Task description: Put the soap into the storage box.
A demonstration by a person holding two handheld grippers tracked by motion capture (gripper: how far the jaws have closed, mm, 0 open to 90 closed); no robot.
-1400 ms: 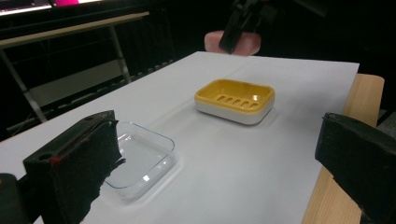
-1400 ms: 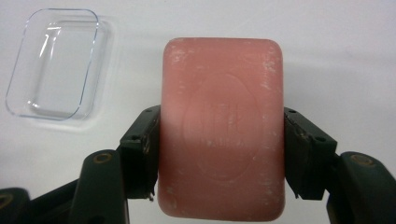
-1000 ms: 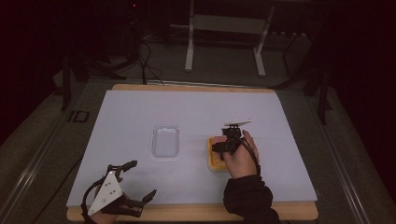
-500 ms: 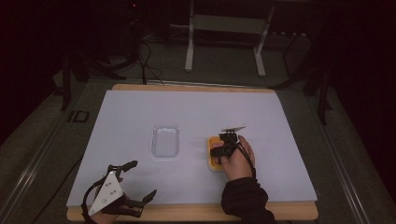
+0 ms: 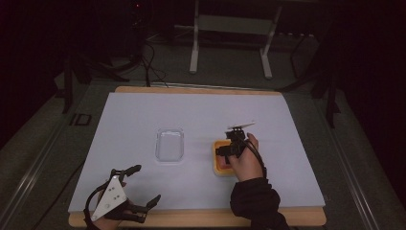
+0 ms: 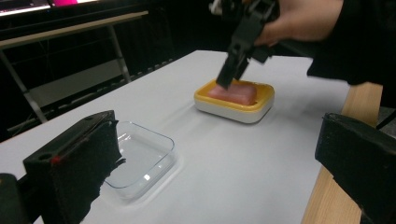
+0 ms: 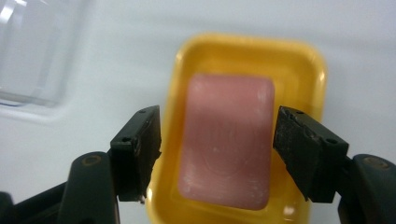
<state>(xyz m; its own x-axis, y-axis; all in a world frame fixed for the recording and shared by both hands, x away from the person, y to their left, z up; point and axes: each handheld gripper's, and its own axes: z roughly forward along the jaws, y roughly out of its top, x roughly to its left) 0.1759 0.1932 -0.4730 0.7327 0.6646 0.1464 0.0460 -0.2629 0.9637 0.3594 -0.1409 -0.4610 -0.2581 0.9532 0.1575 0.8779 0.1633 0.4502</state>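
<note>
Now that the right hand-held gripper (image 7: 217, 154) has just been opening, we see its jaws straddle the pink soap (image 7: 227, 140), pads apart from it. Soap lies in the yellow dish (image 5: 219, 165) right of the clear tray (image 5: 170, 145); grasp likely next. Left hand-held gripper (image 5: 143, 187) wide, near desk (image 5: 287, 143) edge.

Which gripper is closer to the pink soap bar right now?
Right. The right gripper hangs directly over the pink soap bar, jaws straddling it; the left gripper rests at the table's near edge.
</note>
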